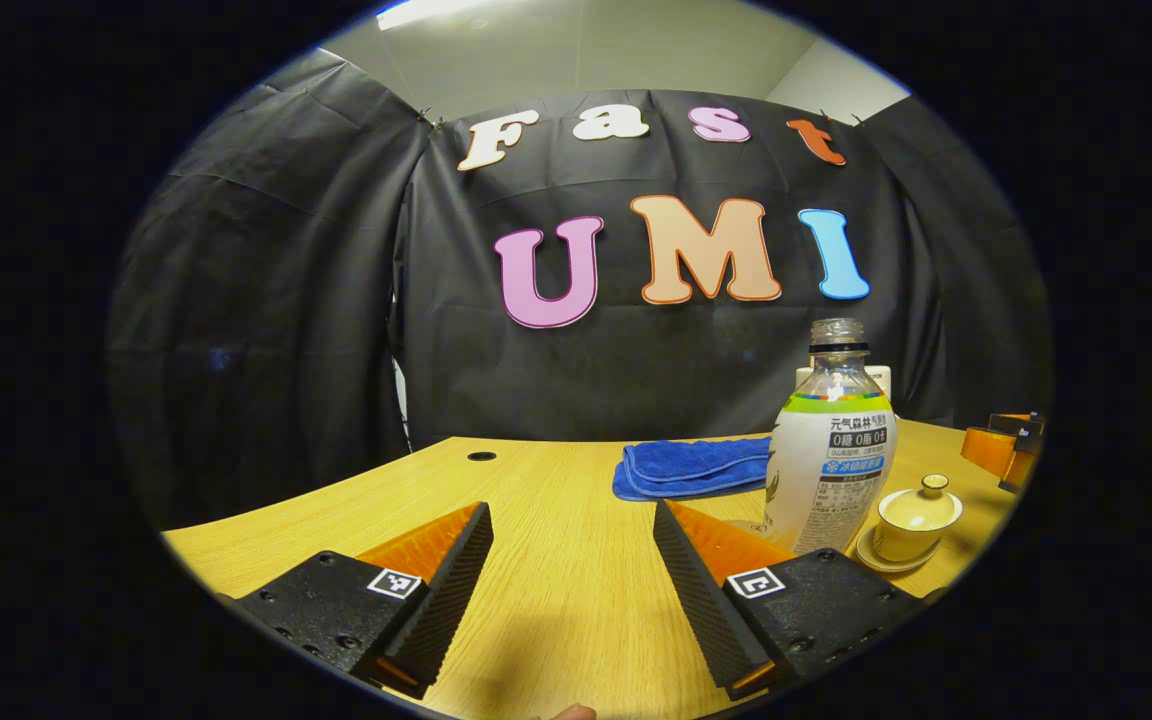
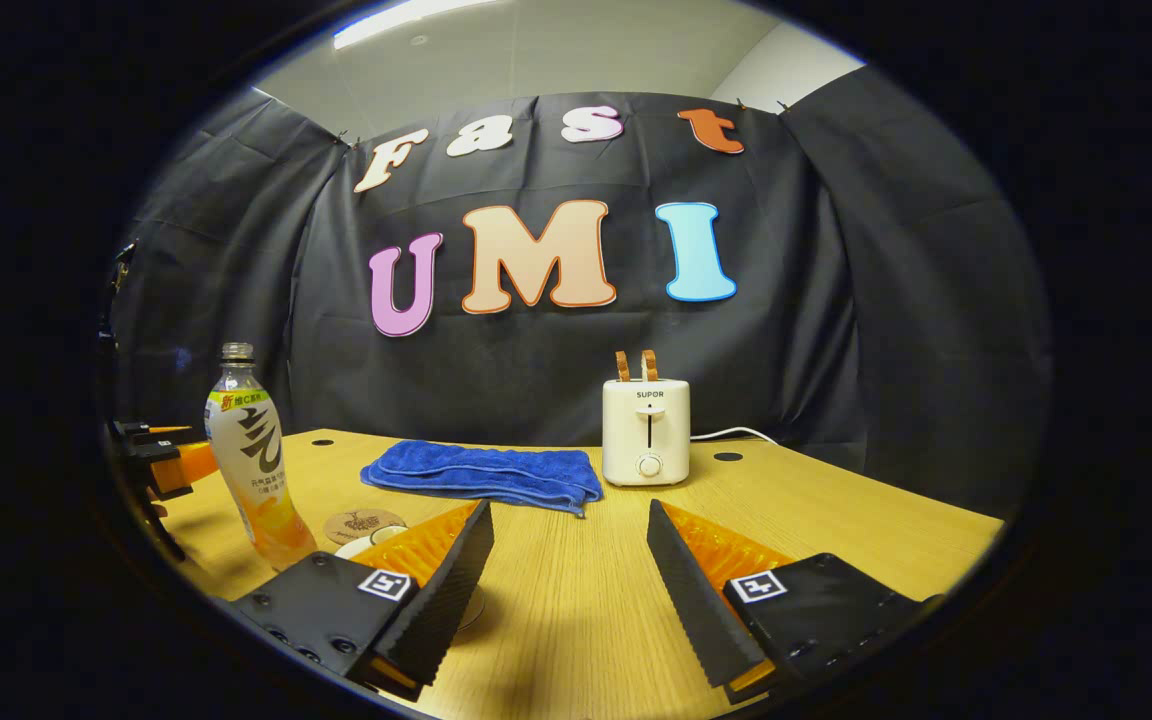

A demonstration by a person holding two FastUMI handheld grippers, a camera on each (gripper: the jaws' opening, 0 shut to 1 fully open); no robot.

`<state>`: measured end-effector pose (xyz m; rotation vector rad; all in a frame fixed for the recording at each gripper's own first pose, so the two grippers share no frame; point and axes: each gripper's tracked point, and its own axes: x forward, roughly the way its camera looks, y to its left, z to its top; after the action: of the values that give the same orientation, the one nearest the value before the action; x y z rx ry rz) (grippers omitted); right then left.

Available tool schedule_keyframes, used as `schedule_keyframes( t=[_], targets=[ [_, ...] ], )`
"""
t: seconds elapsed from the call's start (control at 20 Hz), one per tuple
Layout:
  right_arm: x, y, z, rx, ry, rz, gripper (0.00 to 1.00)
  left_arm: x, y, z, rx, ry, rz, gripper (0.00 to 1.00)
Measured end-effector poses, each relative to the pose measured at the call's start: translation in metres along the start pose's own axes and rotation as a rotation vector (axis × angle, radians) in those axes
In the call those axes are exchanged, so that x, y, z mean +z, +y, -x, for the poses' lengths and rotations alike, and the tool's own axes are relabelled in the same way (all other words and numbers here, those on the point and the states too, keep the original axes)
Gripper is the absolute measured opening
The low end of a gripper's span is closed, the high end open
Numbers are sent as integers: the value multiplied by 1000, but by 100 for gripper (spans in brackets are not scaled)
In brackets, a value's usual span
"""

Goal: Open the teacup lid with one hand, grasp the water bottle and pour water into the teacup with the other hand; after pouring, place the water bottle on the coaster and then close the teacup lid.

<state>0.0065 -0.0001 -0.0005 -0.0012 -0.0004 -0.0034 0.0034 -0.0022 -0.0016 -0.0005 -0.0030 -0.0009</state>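
Both sets of fingers sit nearest us, spread apart and empty: left gripper [image 1: 573,560], right gripper [image 2: 568,560], each held low and level over the table [image 1: 556,480]. We judge nothing started. Water bottle [image 1: 829,450] stands uncapped just beside the lidded teacup [image 1: 919,518], close together presumably for a short pour. Coaster [image 2: 364,525] lies near the bottle's base, ready to receive it. Blue cloth [image 2: 486,472] lies behind.
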Motion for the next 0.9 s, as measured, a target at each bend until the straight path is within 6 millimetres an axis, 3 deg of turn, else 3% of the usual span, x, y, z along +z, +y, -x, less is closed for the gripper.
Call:
schedule_keyframes(
  t=[0.25, 0.5, 0.9],
  targets=[
    [0, 2, 0, 11, -1, 0, 100, -1, -1, 0, -5, 1, 1, 94],
    [0, 6, 0, 29, 0, 6, 96, -1, -2, 0, -7, 2, 3, 94],
    [25, 40, 1, 138, -33, 32, 98, 0, -2, 1, -9, 3, 2, 94]
  ],
)
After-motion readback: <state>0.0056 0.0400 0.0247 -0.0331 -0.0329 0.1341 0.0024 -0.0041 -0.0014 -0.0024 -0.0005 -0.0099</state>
